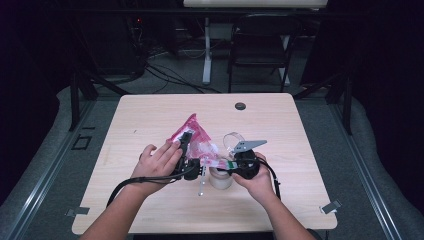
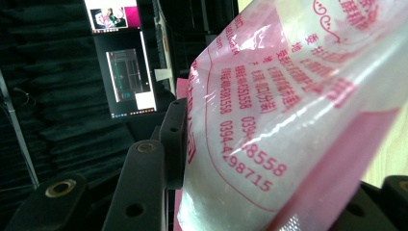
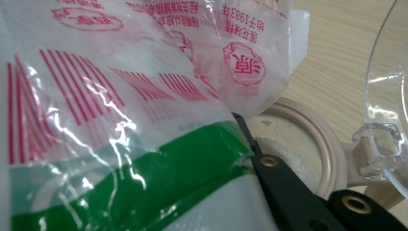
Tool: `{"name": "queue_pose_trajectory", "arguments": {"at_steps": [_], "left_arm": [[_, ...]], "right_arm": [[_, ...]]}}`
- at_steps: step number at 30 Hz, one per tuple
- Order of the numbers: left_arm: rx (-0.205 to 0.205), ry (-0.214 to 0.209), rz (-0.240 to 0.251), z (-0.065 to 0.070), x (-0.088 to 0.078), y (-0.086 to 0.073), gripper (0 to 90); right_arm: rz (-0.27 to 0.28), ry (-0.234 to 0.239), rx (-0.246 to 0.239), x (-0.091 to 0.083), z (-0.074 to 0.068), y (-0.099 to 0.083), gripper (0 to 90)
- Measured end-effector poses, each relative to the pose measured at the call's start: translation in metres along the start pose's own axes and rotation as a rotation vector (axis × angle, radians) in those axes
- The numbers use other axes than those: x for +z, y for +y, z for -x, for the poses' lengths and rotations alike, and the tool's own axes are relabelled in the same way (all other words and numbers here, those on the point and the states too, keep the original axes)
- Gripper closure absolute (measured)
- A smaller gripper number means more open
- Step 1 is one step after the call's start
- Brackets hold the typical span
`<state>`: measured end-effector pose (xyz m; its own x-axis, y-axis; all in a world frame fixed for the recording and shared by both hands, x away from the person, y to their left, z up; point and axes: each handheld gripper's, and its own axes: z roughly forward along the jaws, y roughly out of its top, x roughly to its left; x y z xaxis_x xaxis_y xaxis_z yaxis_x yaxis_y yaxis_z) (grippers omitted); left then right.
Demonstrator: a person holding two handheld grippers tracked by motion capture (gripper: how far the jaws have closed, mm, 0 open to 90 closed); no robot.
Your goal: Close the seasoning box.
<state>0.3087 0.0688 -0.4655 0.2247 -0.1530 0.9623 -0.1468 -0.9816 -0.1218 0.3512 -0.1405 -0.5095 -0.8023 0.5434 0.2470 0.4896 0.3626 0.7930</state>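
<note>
I see pink-printed plastic bag (image 1: 196, 137) at frame centre, above round container (image 1: 220, 178) on table (image 1: 150, 115) | left tongs (image 1: 186, 142) clamp bag's pink upper part | right tongs (image 1: 226, 165) clenched on its green-striped end | clear lid (image 1: 233, 140) just right.

This is a recording lab or studio: black curtains (image 1: 385, 75) enclose a pale wooden table (image 1: 150, 115), cables (image 1: 165, 75) trail over the grey floor by a black folding chair (image 1: 260, 45), and lit monitors (image 2: 127, 72) stand nearby.
</note>
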Motion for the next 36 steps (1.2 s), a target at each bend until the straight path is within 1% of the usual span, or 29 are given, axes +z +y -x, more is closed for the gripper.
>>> {"name": "queue_pose_trajectory", "arguments": {"at_steps": [1, 2, 3, 4, 7, 9, 13, 15, 16, 18, 21, 24, 25, 26, 28, 29, 30, 32, 34, 35, 36], "left_arm": [[-0.003, -0.003, 0.0, 0.0, 0.0, 0.0, 63.1], [-0.008, -0.017, -0.002, 0.001, 0.001, -0.001, 62.6], [-0.008, -0.017, -0.002, 0.001, 0.001, -0.001, 62.4], [0.008, -0.017, -0.002, 0.001, 0.001, -0.001, 62.0], [0.011, -0.017, -0.004, 0.001, 0.001, -0.001, 61.7], [0.006, -0.019, -0.002, 0.001, 0.001, -0.001, 61.8], [0.02, -0.014, -0.008, -0.001, 0.0, 0.001, 62.6], [0.019, -0.01, -0.004, -0.002, 0.001, 0.001, 62.7], [0.009, -0.009, -0.001, -0.001, 0.001, 0.002, 62.6], [0.008, -0.003, 0.001, -0.002, 0.001, 0.002, 62.6], [0.014, -0.003, -0.001, -0.002, 0.0, 0.003, 62.4], [0.011, 0.002, 0.004, -0.003, 0.0, 0.004, 62.1], [0.014, 0.005, 0.006, -0.004, 0.001, 0.005, 62.0], [0.016, 0.016, 0.009, -0.004, 0.001, 0.006, 62.0], [0.017, 0.017, 0.007, -0.005, 0.001, 0.007, 62.1], [0.011, 0.013, 0.008, -0.005, 0.001, 0.007, 62.1], [0.016, 0.026, 0.015, -0.006, 0.001, 0.009, 62.1], [0.023, 0.027, 0.009, -0.007, 0.001, 0.01, 61.9], [0.017, 0.022, 0.009, -0.007, 0.001, 0.01, 61.7], [0.025, 0.032, 0.012, -0.008, 0.001, 0.011, 61.7], [0.024, 0.017, 0.01, -0.008, 0.001, 0.011, 61.7]], "right_arm": [[0.005, -0.001, 0.005, 0.0, 0.0, 0.0, 90.0], [0.004, -0.004, 0.004, 0.0, 0.0, 0.0, 90.0], [0.004, -0.004, 0.004, 0.0, 0.0, 0.0, 90.0], [0.003, -0.005, 0.004, 0.0, -0.001, 0.0, 90.0], [0.001, -0.003, 0.002, 0.0, 0.0, 0.0, 90.0], [0.003, -0.006, 0.003, 0.0, -0.001, 0.0, 90.0], [0.005, -0.004, 0.006, 0.0, 0.0, 0.0, 90.0], [0.01, -0.003, 0.01, 0.0, 0.0, 0.0, 90.0], [0.012, -0.003, 0.012, 0.0, 0.0, 0.0, 90.0], [0.006, -0.003, 0.007, -0.001, 0.0, 0.0, 90.0], [0.008, -0.002, 0.007, -0.001, 0.0, 0.0, 90.0], [0.007, 0.001, 0.006, -0.002, 0.0, 0.0, 90.0], [0.008, -0.003, 0.003, -0.003, 0.0, 0.0, 90.0], [0.011, -0.006, 0.005, -0.003, 0.0, 0.0, 90.0], [0.008, -0.006, 0.005, -0.004, 0.001, 0.0, 90.0], [0.013, -0.005, 0.009, -0.005, 0.002, 0.0, 90.0], [0.021, -0.007, 0.016, -0.005, 0.002, 0.0, 90.0], [0.02, -0.007, 0.014, -0.006, 0.003, 0.0, 90.0], [0.02, -0.003, 0.015, -0.007, 0.003, 0.0, 90.0], [0.022, -0.004, 0.017, -0.007, 0.003, 0.0, 90.0], [0.021, -0.004, 0.018, -0.007, 0.003, 0.0, 90.0]]}}
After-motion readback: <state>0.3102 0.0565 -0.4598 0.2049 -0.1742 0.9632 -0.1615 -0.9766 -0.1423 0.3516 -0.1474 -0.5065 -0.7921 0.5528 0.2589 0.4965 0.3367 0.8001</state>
